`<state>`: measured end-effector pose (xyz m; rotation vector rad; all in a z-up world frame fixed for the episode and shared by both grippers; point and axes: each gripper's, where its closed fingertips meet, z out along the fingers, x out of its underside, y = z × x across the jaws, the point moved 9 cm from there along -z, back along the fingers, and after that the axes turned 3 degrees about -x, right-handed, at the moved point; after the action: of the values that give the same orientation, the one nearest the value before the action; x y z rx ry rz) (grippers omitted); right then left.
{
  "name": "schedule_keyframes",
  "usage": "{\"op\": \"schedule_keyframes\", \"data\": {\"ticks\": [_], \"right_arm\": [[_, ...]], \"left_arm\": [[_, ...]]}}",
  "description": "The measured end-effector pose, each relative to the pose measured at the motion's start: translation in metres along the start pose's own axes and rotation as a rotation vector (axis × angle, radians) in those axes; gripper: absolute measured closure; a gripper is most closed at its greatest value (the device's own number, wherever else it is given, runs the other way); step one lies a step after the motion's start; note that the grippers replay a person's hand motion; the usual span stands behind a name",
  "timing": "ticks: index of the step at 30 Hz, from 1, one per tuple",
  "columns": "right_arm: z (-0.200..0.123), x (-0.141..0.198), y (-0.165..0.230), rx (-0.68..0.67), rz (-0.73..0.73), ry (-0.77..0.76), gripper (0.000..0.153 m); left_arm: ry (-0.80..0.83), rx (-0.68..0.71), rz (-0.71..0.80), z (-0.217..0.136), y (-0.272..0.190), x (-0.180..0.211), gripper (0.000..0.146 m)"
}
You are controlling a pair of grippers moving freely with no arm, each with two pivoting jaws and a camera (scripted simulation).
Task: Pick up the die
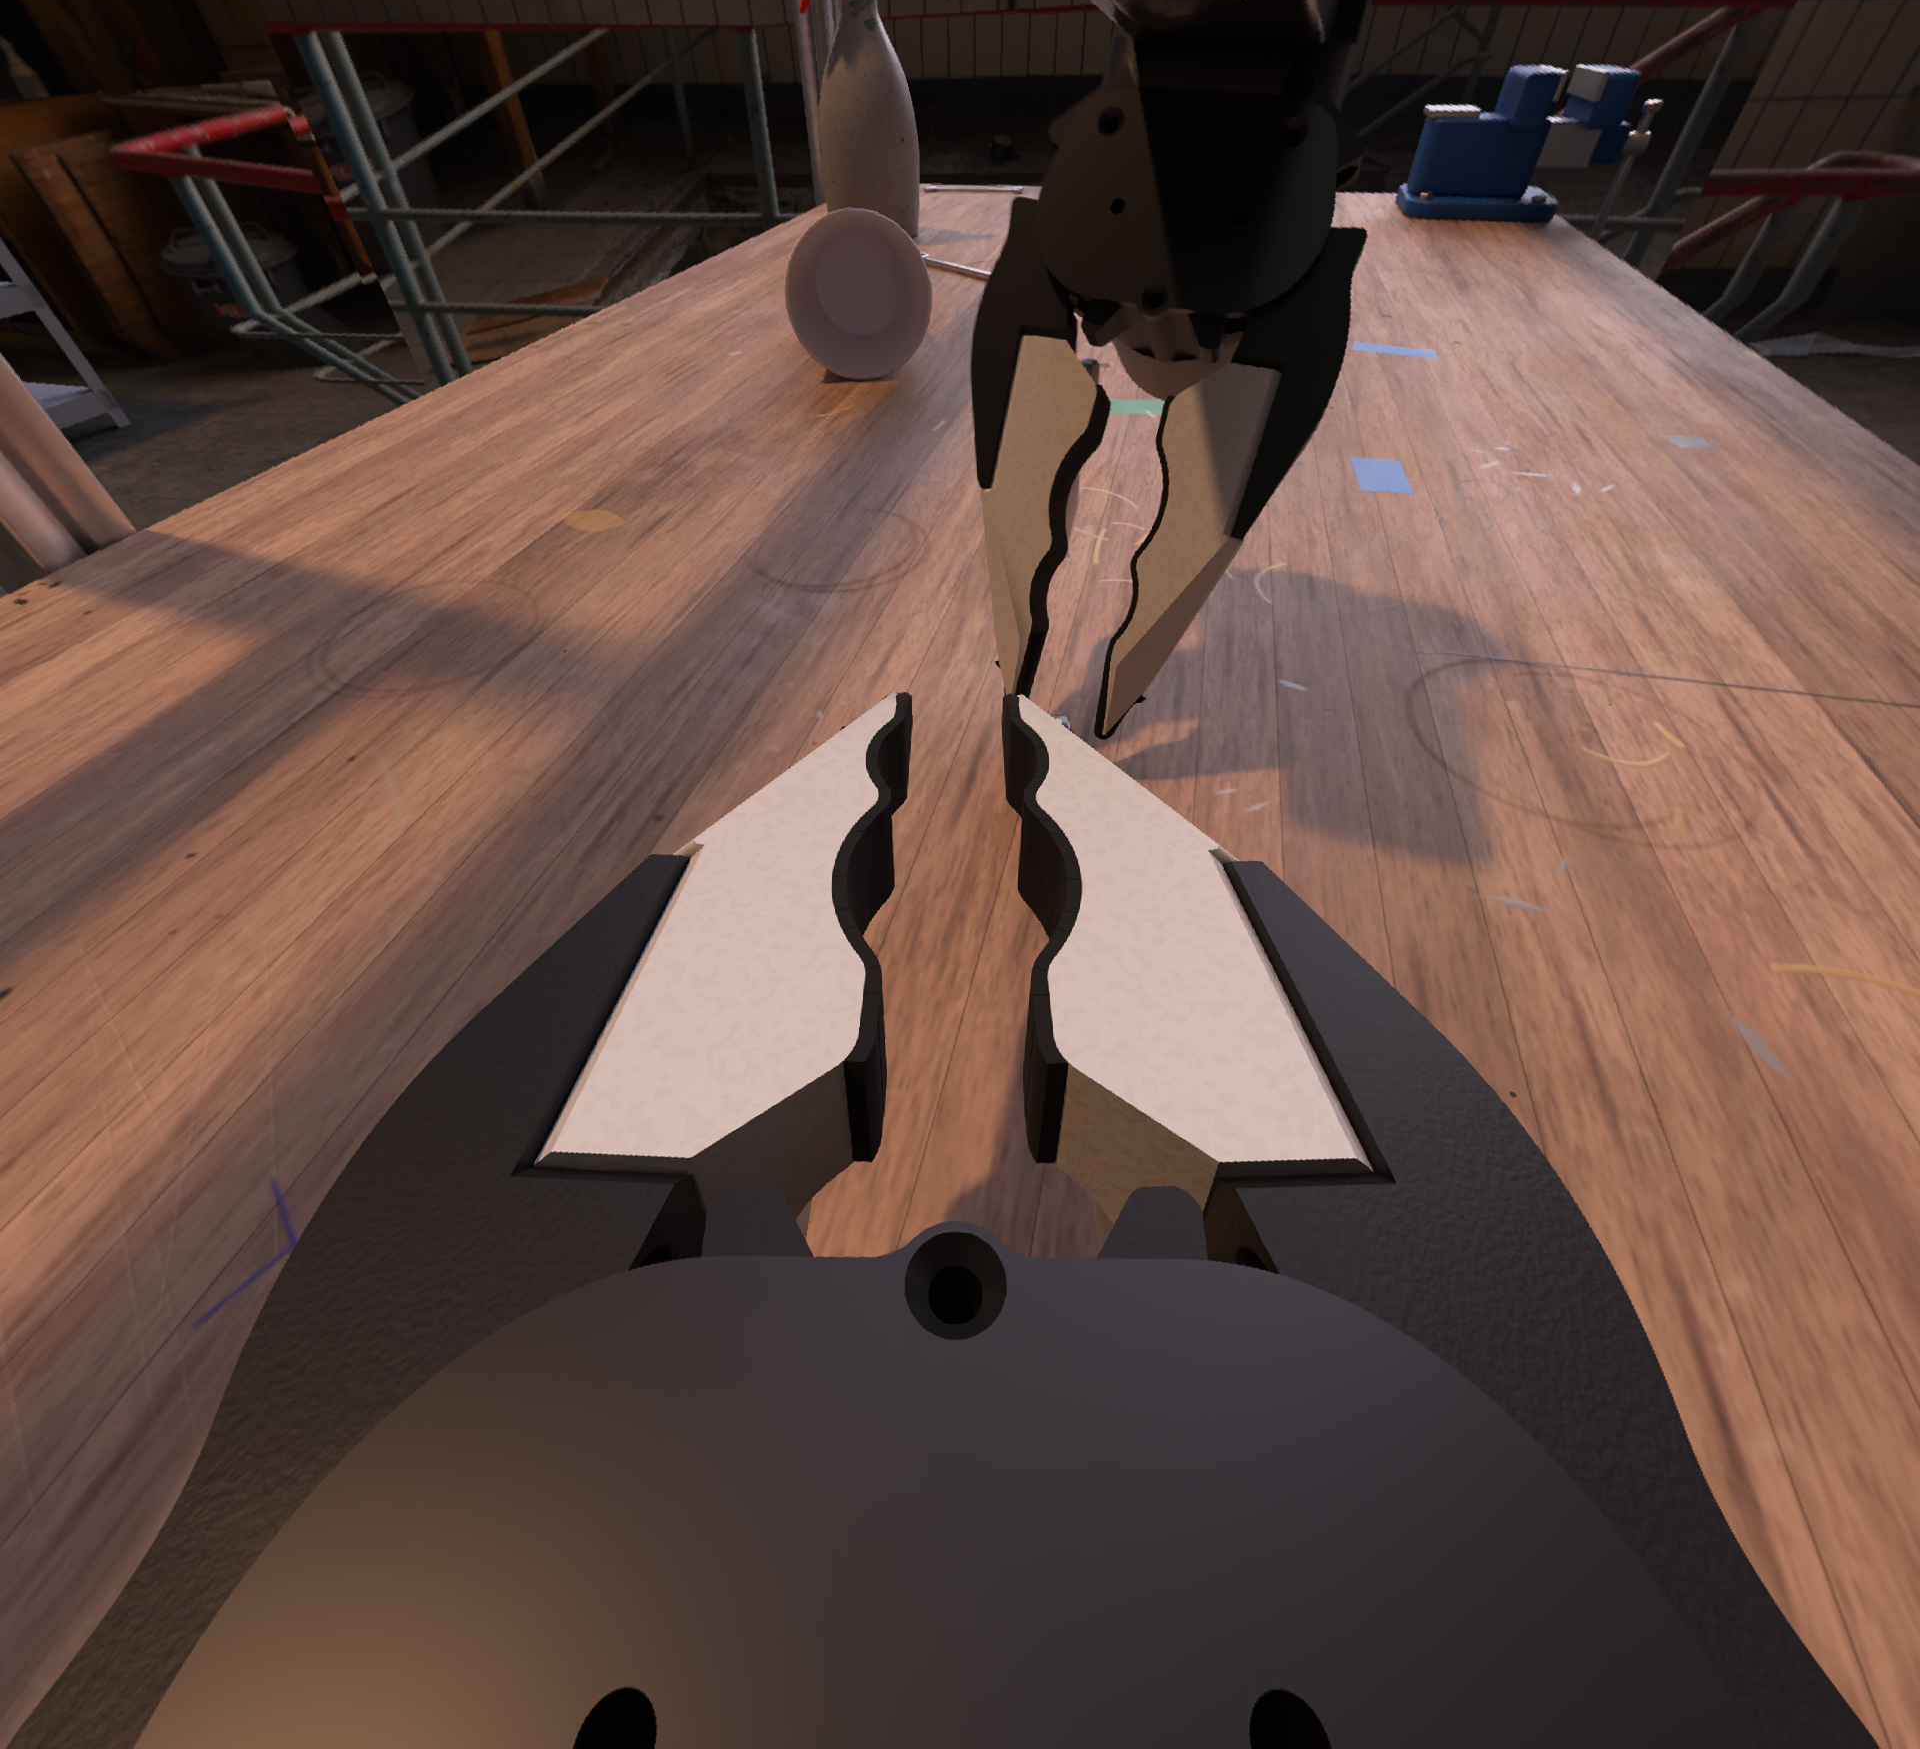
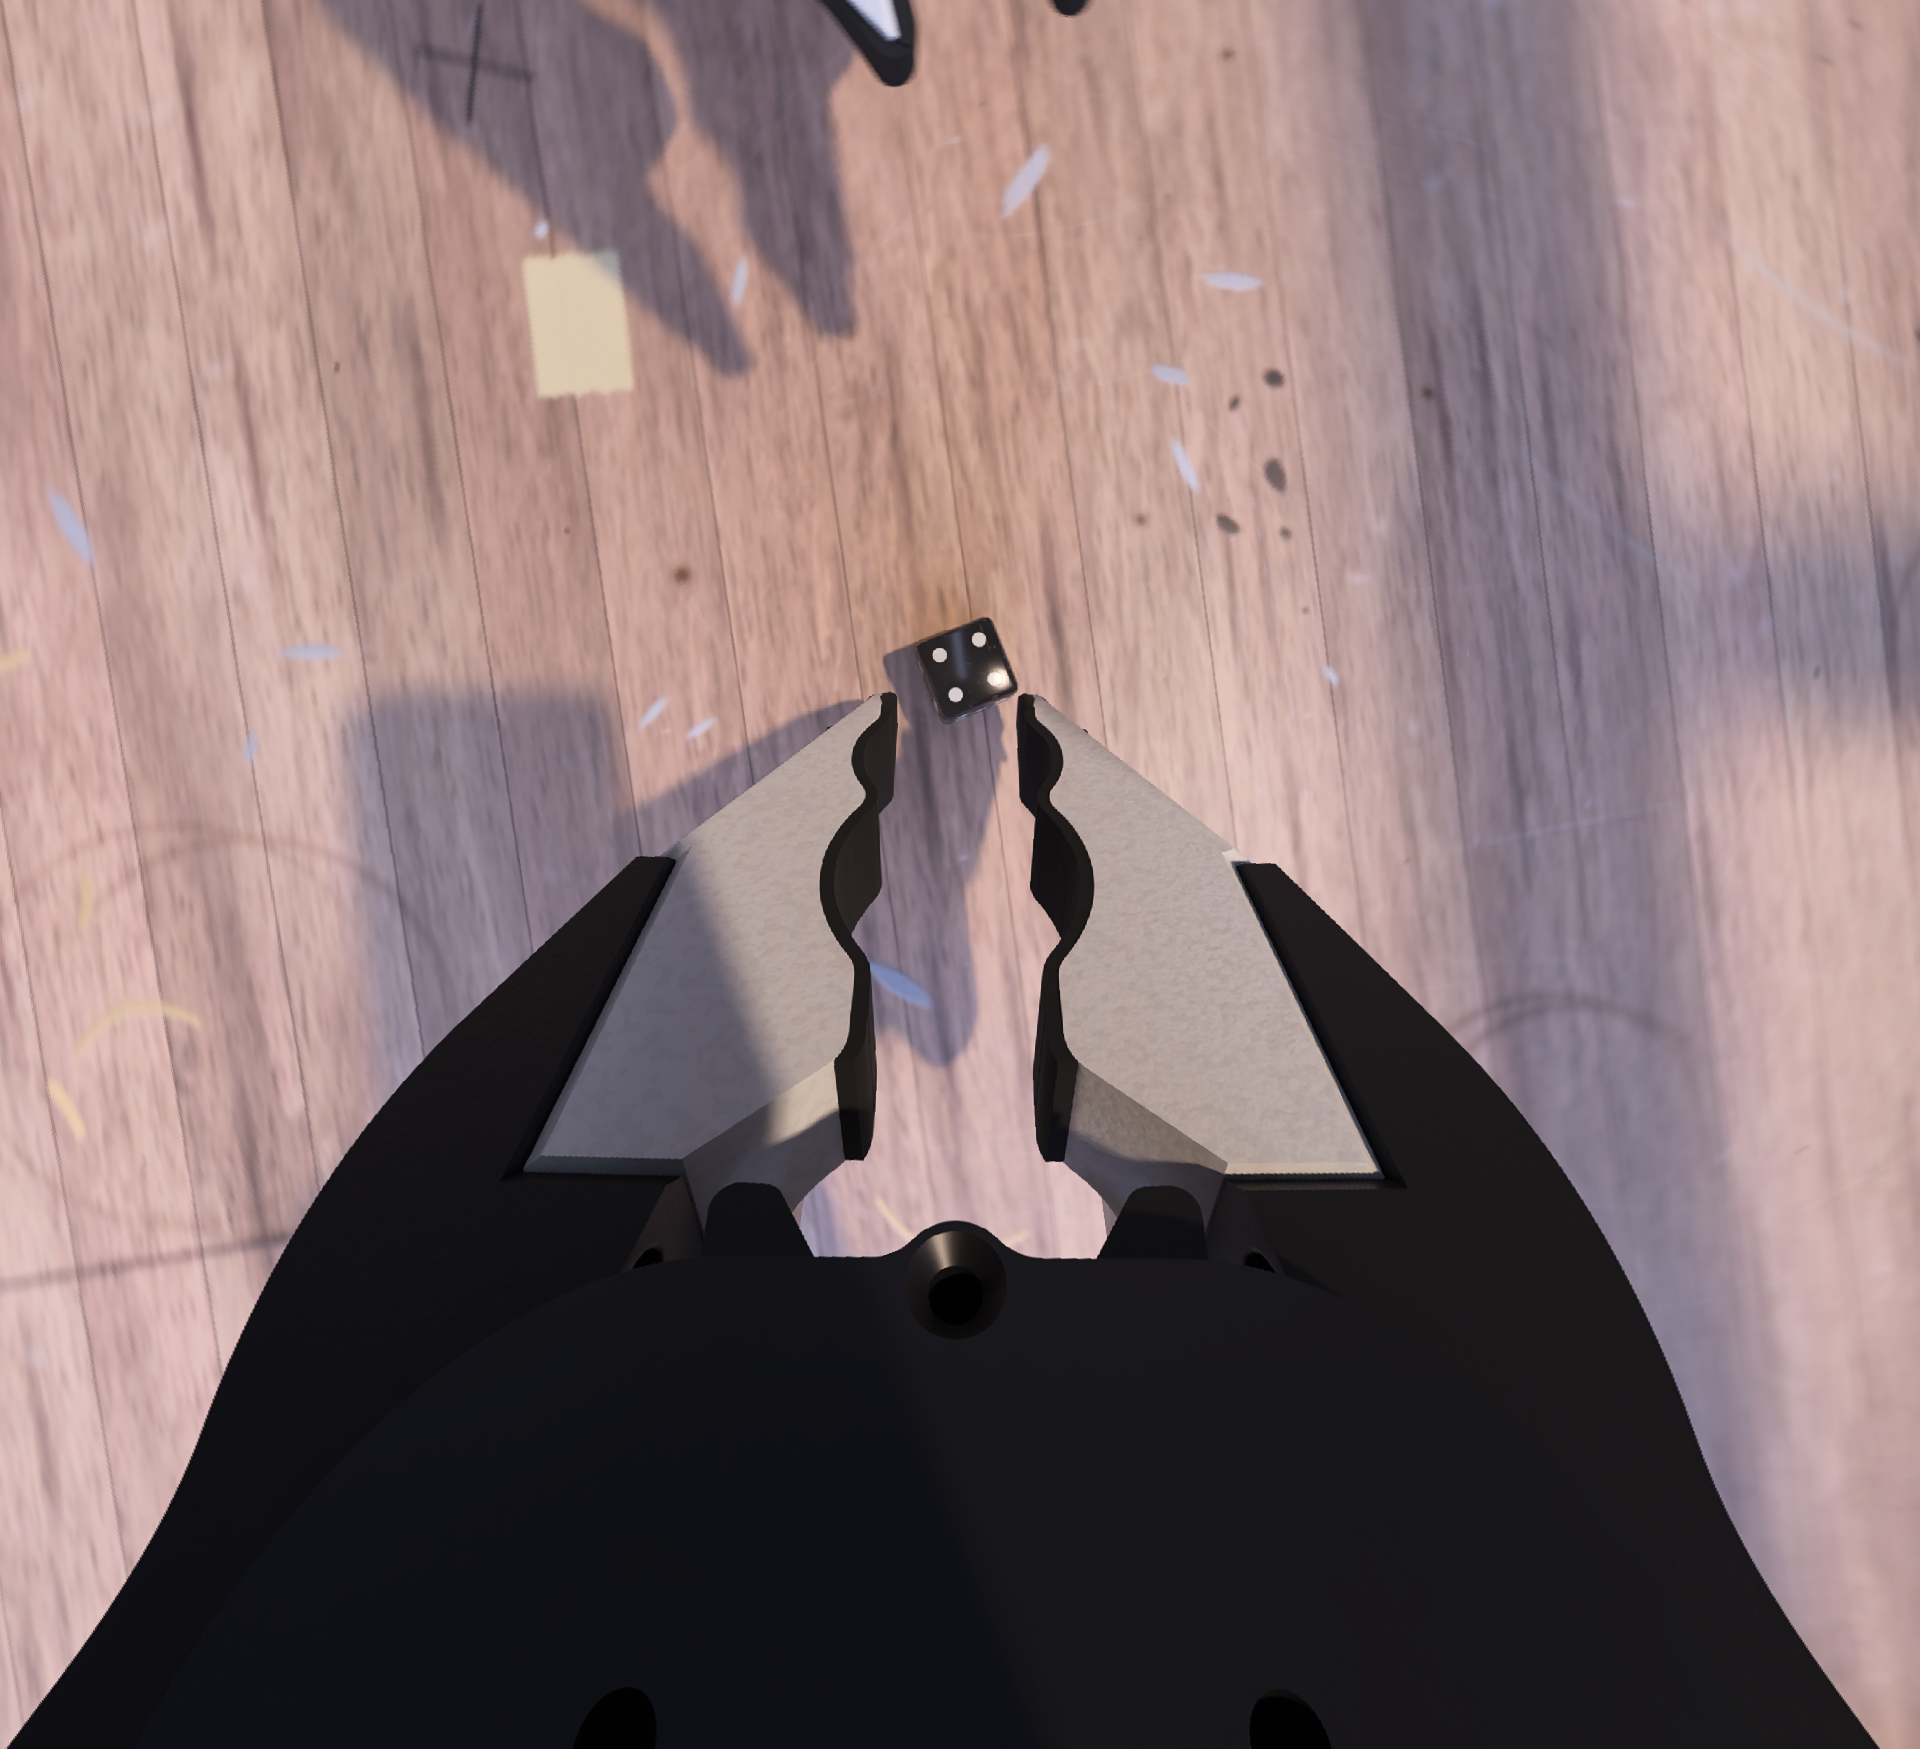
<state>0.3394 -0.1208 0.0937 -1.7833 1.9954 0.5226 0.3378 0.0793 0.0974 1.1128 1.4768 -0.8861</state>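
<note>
A small black die [image 2: 966, 669] with white pips lies on the wooden table [image 2: 1455, 764]. In the right wrist view my right gripper [image 2: 956, 707] points down at the table, open and empty. The die sits just beyond its fingertips, in line with the gap. In the left wrist view the right gripper [image 1: 1065, 697] stands tips-down right in front of my left gripper [image 1: 958, 707], and the die is hidden there. The left gripper is open and empty, low over the table. Its fingertips [image 2: 894, 37] show at the top of the right wrist view, apart from the die.
A white spray bottle [image 1: 862, 68] and a white bowl on its side [image 1: 857, 291] stand at the far middle of the table. A blue vise [image 1: 1496, 141] sits at the far right. A yellow tape patch [image 2: 577, 323] lies left of the die. The table's left edge [image 1: 312, 463] drops off.
</note>
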Motion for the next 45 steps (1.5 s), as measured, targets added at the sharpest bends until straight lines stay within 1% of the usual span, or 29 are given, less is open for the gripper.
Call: {"op": "schedule_keyframes", "data": {"ticks": [5, 10, 14, 15, 25, 27, 30, 33, 35, 38, 41, 43, 45], "right_arm": [[0.002, -0.021, -0.010, -0.073, -0.226, 0.232, 0.129], [0.013, -0.029, -0.014, -0.164, -0.332, 0.353, 0.129], [0.015, -0.030, -0.016, -0.210, -0.326, 0.356, 0.133], [0.015, -0.030, -0.016, -0.218, -0.325, 0.353, 0.136], [0.009, -0.025, -0.014, -0.171, -0.304, 0.306, 0.137], [0.000, -0.026, -0.015, -0.165, -0.281, 0.284, 0.137], [-0.021, -0.035, -0.018, -0.134, -0.261, 0.235, 0.137], [-0.044, -0.050, -0.020, -0.110, -0.236, 0.136, 0.137], [-0.053, -0.060, -0.019, -0.111, -0.216, 0.060, 0.137], [-0.049, -0.068, -0.016, -0.120, -0.207, 0.028, 0.137], [-0.035, -0.069, -0.013, -0.093, -0.192, 0.082, 0.137], [-0.026, -0.068, -0.012, -0.086, -0.163, 0.098, 0.137], [-0.020, -0.066, -0.012, -0.092, -0.128, 0.108, 0.137]], "left_arm": [[-0.025, 0.003, -0.029, -0.002, 0.003, 0.000, 0.129], [-0.079, -0.008, -0.055, -0.007, 0.005, 0.000, 0.129], [-0.093, -0.007, -0.053, -0.008, 0.005, 0.000, 0.129], [-0.092, -0.006, -0.051, -0.008, 0.004, 0.000, 0.129], [-0.037, -0.007, -0.030, -0.003, 0.002, 0.000, 0.129], [-0.017, -0.023, -0.021, -0.001, 0.002, 0.000, 0.129], [0.018, -0.052, 0.001, 0.002, 0.000, 0.001, 0.129], [0.072, -0.081, 0.036, 0.006, -0.003, 0.002, 0.129], [0.125, -0.103, 0.062, 0.010, -0.006, 0.003, 0.129], [0.213, -0.121, 0.113, 0.017, -0.011, 0.006, 0.129], [0.284, -0.122, 0.146, 0.023, -0.016, 0.008, 0.129], [0.328, -0.089, 0.121, 0.026, -0.017, 0.010, 0.129], [0.381, -0.019, 0.050, 0.030, -0.015, 0.012, 0.129]]}}
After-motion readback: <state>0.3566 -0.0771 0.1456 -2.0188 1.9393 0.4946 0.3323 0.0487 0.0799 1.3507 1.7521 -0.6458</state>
